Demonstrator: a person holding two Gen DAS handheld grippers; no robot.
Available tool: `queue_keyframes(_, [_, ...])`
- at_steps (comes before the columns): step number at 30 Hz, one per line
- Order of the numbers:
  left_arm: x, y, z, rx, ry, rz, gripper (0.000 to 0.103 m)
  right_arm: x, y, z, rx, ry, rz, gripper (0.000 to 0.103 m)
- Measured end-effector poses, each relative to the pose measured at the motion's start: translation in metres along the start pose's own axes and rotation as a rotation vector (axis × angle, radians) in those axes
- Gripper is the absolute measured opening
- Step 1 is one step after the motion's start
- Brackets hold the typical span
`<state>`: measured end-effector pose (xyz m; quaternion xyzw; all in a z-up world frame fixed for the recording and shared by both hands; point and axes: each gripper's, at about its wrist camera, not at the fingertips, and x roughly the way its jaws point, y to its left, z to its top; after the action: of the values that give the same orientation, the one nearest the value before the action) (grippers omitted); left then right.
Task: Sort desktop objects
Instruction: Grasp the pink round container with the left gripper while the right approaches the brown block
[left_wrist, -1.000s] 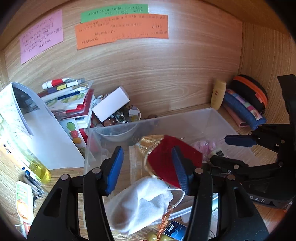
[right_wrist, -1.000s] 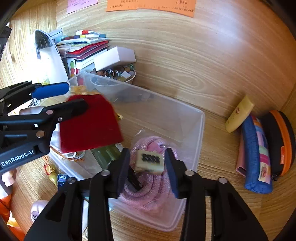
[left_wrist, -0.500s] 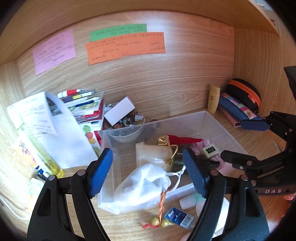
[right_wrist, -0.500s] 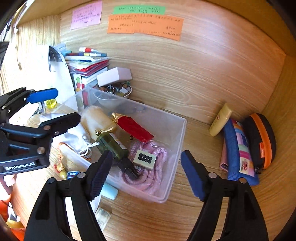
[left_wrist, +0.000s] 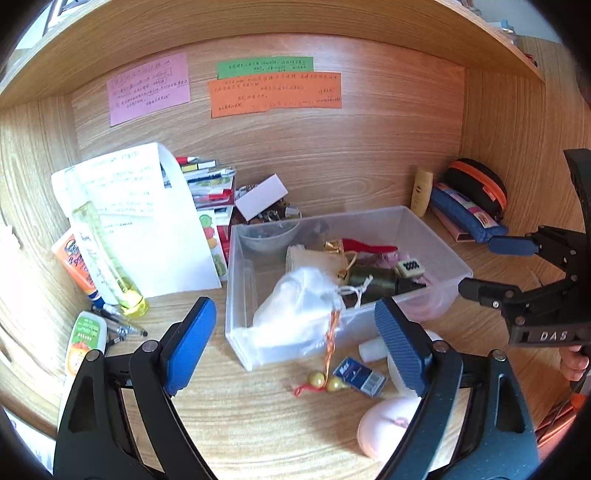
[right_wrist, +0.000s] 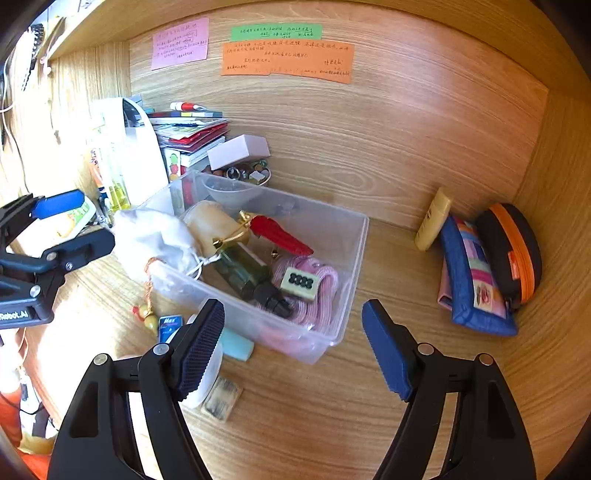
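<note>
A clear plastic bin (left_wrist: 436, 240) (right_wrist: 354, 266) stands on the wooden desk. In it lie a white drawstring pouch (left_wrist: 299, 299), a red pouch with gold trim (right_wrist: 277, 232), a dark green bottle (right_wrist: 247, 269), a pink rope (right_wrist: 325, 277) and a cream tile with black dots (left_wrist: 407, 267) (right_wrist: 302, 283). My left gripper (left_wrist: 295, 343) is open and empty, above the desk in front of the bin. My right gripper (right_wrist: 291, 339) is open and empty, in front of the bin's near corner; it also shows in the left wrist view (left_wrist: 491, 269).
In front of the bin lie a gold bead charm (left_wrist: 327, 382), a small blue box (left_wrist: 358, 374) and a pink round object (left_wrist: 384, 428). Left stand papers (left_wrist: 140, 221), a yellow bottle (left_wrist: 107, 266) and tubes. Pencil cases (right_wrist: 480, 273) and a cream tube (right_wrist: 432, 219) sit right.
Both grippers opened and pulled back up from the bin. The left let go of the red pouch and the right let go of the dotted tile; both now lie in the bin.
</note>
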<state>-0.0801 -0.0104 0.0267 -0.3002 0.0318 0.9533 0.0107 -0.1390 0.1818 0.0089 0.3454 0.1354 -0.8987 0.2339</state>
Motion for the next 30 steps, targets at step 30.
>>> queue_keyframes(30, [-0.012,-0.022,-0.105,-0.025,0.242,-0.124,0.088,0.028,0.025,-0.083,-0.051,0.207,0.108,0.074])
